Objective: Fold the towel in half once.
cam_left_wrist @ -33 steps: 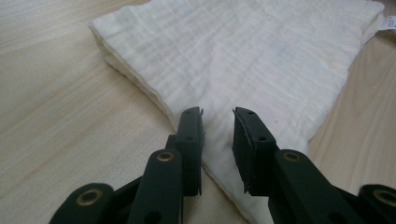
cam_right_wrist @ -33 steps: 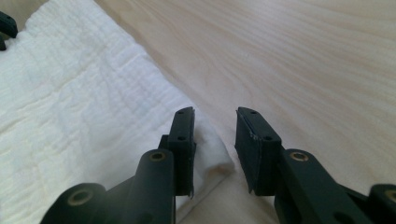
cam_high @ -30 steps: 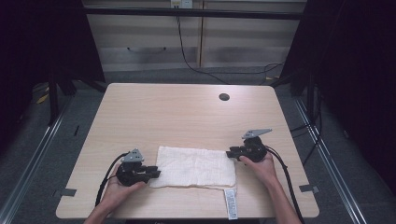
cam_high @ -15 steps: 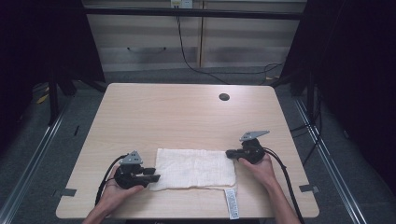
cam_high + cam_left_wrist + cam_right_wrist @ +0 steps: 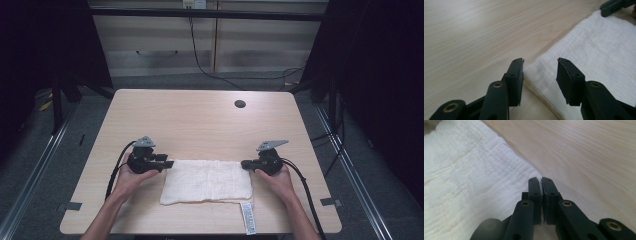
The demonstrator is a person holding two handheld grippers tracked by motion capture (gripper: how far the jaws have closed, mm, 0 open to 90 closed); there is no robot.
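A pale wooden tabletop [image 5: 200, 125] takes up the middle of the high view, with a small dark round hole [image 5: 240, 104] near its upper right edge. On its lower half, just below the centre of the frame, lies a folded white cloth [image 5: 206, 181], flat, with a white label strip [image 5: 248, 218] lying at its lower right corner. The left gripper [image 5: 167, 164], held in a hand [image 5: 131, 175] coming up from the bottom left, sits at the cloth's upper left corner; in the left gripper view its jaws stand clearly apart, holding nothing, and the cloth's near corner [image 5: 534, 72] lies on the tabletop in the gap between them, the rest of the cloth spreading away to the right of the frame. The right gripper [image 5: 245, 164], held in the other hand [image 5: 274, 180] at the lower right, sits at the cloth's upper right corner; in the right gripper view [image 5: 541, 181] its jaws are pressed together with only a hairline between them, their tips at the cloth's edge [image 5: 529, 173], and whether any fabric is pinched between them cannot be told. A black cable [image 5: 305, 190] trails from the right gripper toward the bottom right.
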